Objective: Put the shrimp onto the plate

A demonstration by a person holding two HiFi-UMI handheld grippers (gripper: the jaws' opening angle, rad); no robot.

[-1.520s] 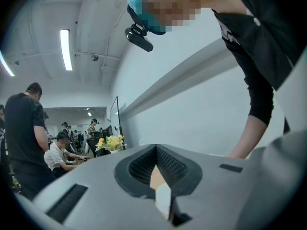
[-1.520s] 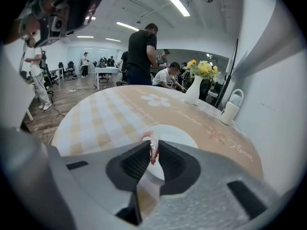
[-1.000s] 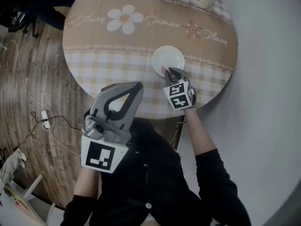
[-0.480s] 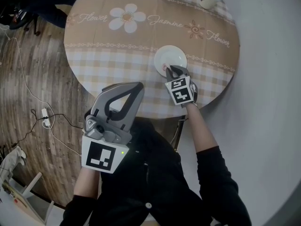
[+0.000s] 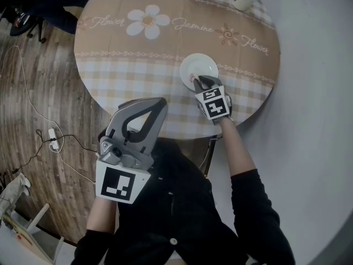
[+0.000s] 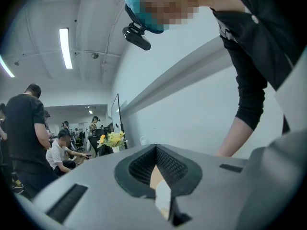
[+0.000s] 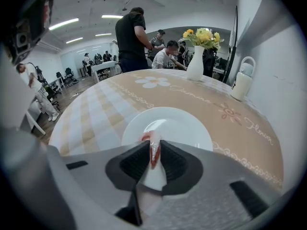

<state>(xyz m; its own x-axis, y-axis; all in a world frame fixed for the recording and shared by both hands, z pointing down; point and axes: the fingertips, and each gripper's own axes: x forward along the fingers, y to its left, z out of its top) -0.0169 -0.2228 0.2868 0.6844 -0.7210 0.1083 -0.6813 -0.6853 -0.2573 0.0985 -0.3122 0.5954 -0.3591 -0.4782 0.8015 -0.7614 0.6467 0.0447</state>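
A black sleeved top (image 5: 182, 214) fills six o'clock. The grey left gripper (image 5: 159, 100) and right gripper (image 5: 201, 81) carry black-and-white marker cubes (image 5: 117, 184).

The tablecloth (image 5: 165, 43) reads "Flower", "Jasmine", "Flower" in cursive (along its tan band).

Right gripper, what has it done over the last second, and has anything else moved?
The right gripper barely moved: it edged slightly forward over the near rim of the plate. It stays shut on the shrimp; nothing was let go. The left gripper stays shut, empty, raised near the body.
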